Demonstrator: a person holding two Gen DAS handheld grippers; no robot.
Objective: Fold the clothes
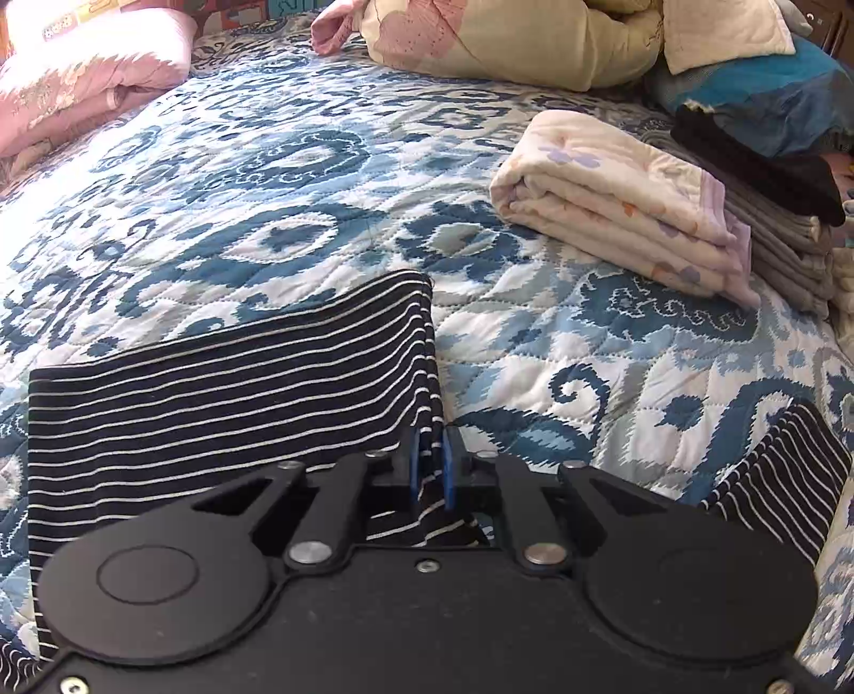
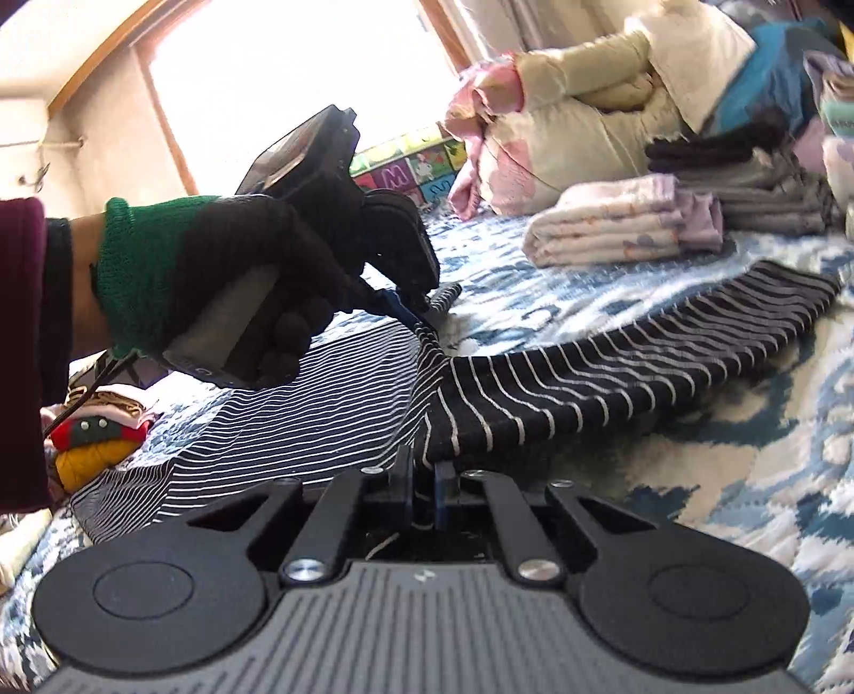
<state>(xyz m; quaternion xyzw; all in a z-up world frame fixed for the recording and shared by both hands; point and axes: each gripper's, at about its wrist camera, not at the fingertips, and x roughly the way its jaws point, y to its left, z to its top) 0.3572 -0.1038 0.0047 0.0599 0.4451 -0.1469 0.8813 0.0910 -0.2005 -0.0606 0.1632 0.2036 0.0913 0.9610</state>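
1. A bedspread (image 1: 267, 176), quilted with a blue-and-white swirl pattern, covers the bed and fills most of both views.
2. Rolled-up bedding (image 1: 507, 37) in cream and pink lies along the far edge, with a pink floral pillow (image 1: 80, 75) at the left corner of the left wrist view.
3. The striped garment (image 1: 213, 373) (dark navy, thin white stripes) lies spread on the bedspread close to both cameras; one long part (image 2: 614, 363) stretches out to the right in the right wrist view.
4. A folded floral blanket (image 1: 624, 213) sits on the bedspread well apart from the garment, just beside a stack of folded grey and black clothes (image 1: 784, 213).
5. A hand in a black-and-green glove (image 2: 213, 277) holds the left gripper's handle.
6. The left gripper (image 1: 431, 459) is clamped on a bunched edge of the striped garment, the blue pads pressing the cloth.
7. The right gripper (image 2: 424, 480) is likewise pinched closed on the garment's near edge.
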